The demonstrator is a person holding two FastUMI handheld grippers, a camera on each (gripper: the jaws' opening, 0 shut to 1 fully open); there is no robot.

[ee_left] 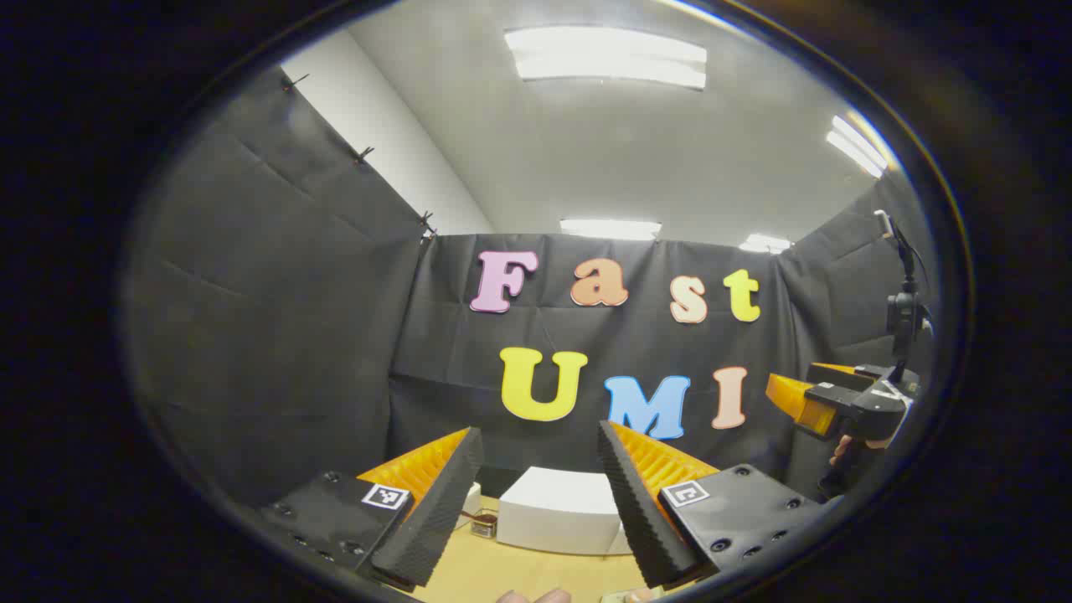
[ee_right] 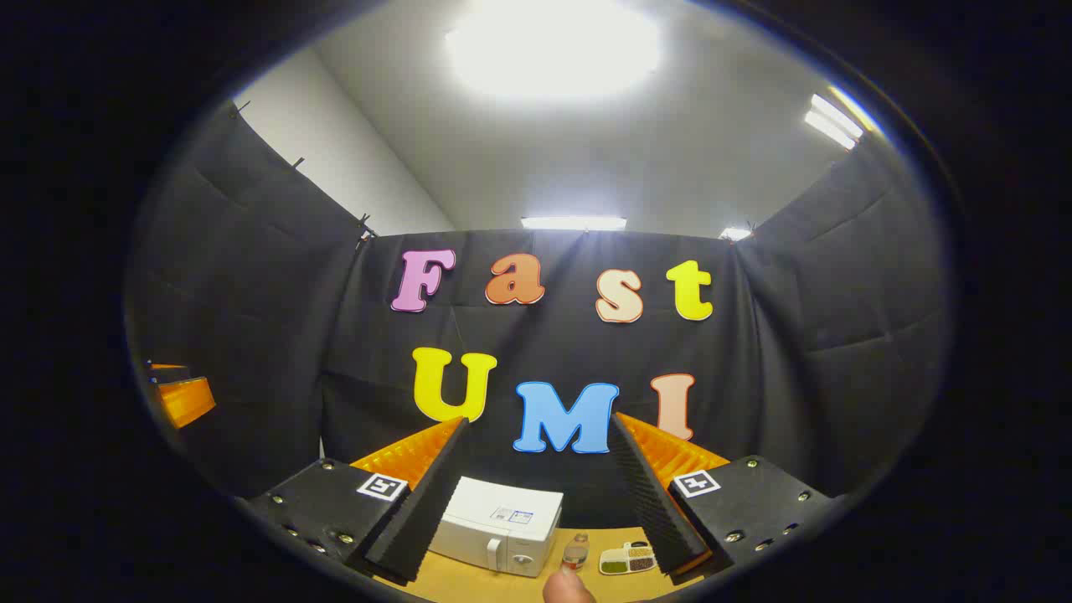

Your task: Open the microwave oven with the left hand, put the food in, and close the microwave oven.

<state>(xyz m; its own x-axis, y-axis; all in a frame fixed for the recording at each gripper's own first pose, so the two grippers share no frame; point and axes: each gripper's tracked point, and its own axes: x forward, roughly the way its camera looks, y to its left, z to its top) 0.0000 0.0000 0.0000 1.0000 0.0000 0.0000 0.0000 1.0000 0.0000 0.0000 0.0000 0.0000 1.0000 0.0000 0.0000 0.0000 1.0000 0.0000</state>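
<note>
Microwave oven (ee_right: 498, 526) sits shut on the wooden table (ee_right: 519, 586), low and straight ahead between the fingers of both views, well apart from either. Left gripper (ee_left: 536, 502) looks squarely at its white top; jaws spread, holding nothing. Right gripper (ee_right: 536, 502) also released, empty. Food tray (ee_right: 628, 559) lies just right of the oven, nearer the right gripper.

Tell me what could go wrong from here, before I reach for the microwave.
1. A small bottle and the food tray sit close beside the microwave; the opening door might knock them.
2. Both grippers, left and right, hang open, aimed high, so the table is barely seen; reaching may misjudge.
</note>
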